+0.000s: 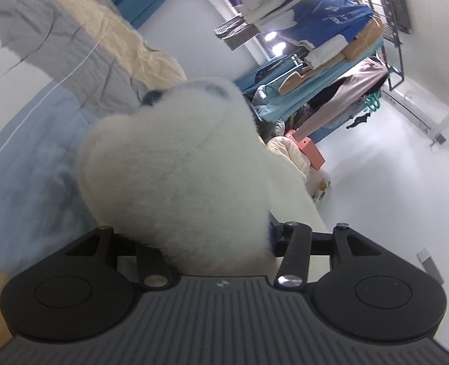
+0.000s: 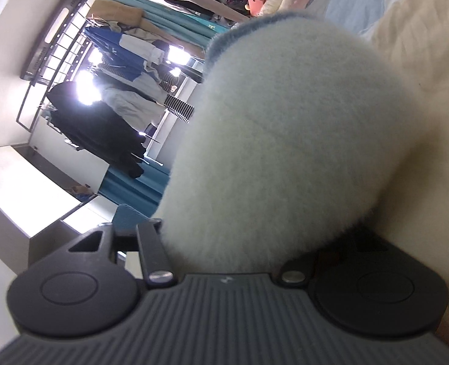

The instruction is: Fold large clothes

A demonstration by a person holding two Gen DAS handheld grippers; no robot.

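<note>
A thick white fleece garment (image 1: 175, 158) with a dark blue trim (image 1: 212, 88) bulges out from between the jaws of my left gripper (image 1: 212, 210) and hides both of its fingers. A flatter part of the garment trails off to the right. In the right wrist view the same white fleece (image 2: 285, 121), edged in blue at the top (image 2: 233, 30), fills the gap of my right gripper (image 2: 239, 213) and covers its fingers too. Each gripper looks shut on a thick bunch of fleece. Both views are rolled well onto their side.
Under the left gripper lies a bed with a light blue sheet (image 1: 26, 167), a grey quilt (image 1: 57, 45) and cream fabric (image 1: 108, 21). Cream fabric (image 2: 422, 76) also lies beside the right gripper. A loaded clothes rack (image 1: 331, 30), a pink box (image 1: 311, 152) and pale floor (image 1: 376, 182) lie beyond.
</note>
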